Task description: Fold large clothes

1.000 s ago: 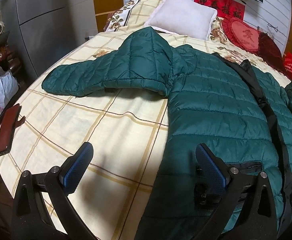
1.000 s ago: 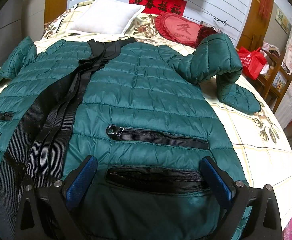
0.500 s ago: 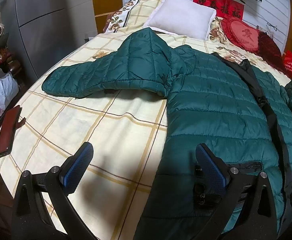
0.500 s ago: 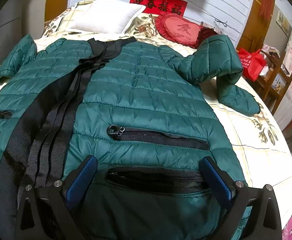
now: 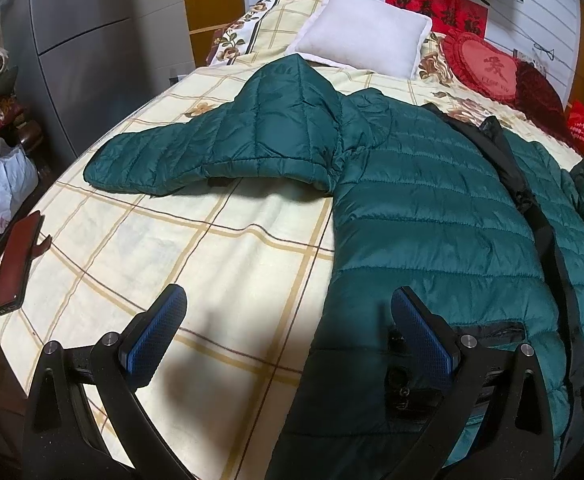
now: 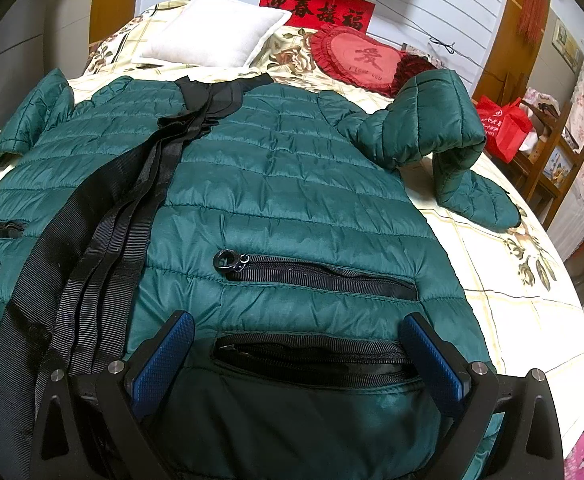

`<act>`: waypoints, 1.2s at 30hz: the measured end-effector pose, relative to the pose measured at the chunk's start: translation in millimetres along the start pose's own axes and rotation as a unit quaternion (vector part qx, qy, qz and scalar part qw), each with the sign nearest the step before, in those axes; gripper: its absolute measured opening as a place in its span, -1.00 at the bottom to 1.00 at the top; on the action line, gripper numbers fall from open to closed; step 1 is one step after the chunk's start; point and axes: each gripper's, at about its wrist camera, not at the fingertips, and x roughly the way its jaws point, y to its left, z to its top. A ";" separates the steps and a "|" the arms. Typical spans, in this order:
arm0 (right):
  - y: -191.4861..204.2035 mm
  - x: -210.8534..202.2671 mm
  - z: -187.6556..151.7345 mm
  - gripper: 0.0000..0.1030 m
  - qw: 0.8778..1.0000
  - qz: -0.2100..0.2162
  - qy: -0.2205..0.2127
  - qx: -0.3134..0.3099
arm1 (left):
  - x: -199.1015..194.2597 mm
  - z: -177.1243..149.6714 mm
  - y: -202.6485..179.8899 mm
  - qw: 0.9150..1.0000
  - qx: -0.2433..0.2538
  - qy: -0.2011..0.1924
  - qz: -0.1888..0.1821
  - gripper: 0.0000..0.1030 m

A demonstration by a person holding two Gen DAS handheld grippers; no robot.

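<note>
The green puffy jacket (image 6: 284,184) is laid flat on the bed (image 5: 196,264). Both sets of jaws are held wide apart, empty. The bottom hem should be pinched firmly at both corners.

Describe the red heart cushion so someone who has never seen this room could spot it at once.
Start at the bed with the green jacket spread across it. At its head, right of the white pillow, lies the heart cushion: red, frilled at the edge, with a dark character stitched in its middle.
</note>
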 end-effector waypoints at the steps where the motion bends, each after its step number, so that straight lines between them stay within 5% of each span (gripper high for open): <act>1: -0.3 0.1 0.3 0.99 1.000 0.000 0.000 0.000 | -0.7 0.5 0.3 1.000 0.000 -0.001 0.000 0.99; 9: -0.9 1.2 0.3 0.99 1.000 0.005 0.002 0.002 | 0.6 0.2 -0.1 1.000 0.001 0.002 -0.002 0.99; 14: -3.5 3.7 2.0 1.00 1.000 0.016 0.010 0.010 | -0.1 12.7 21.7 0.998 -0.037 -0.006 -0.050 0.99; 19: -1.8 1.9 1.7 0.99 1.000 0.012 0.005 0.006 | 5.5 48.4 78.4 0.994 -0.093 -0.013 -0.058 0.99; 25: -3.1 1.4 1.0 0.99 1.000 0.013 0.004 0.006 | 51.8 86.3 166.8 0.991 -0.125 0.024 -0.035 0.99; 31: -3.1 1.7 1.1 0.99 1.000 0.013 0.004 0.005 | 101.8 88.0 260.6 0.980 -0.189 0.043 -0.039 0.91; 36: -2.5 2.8 2.3 0.99 1.000 0.014 0.006 0.004 | 138.0 89.9 295.6 0.973 -0.218 0.049 -0.051 0.71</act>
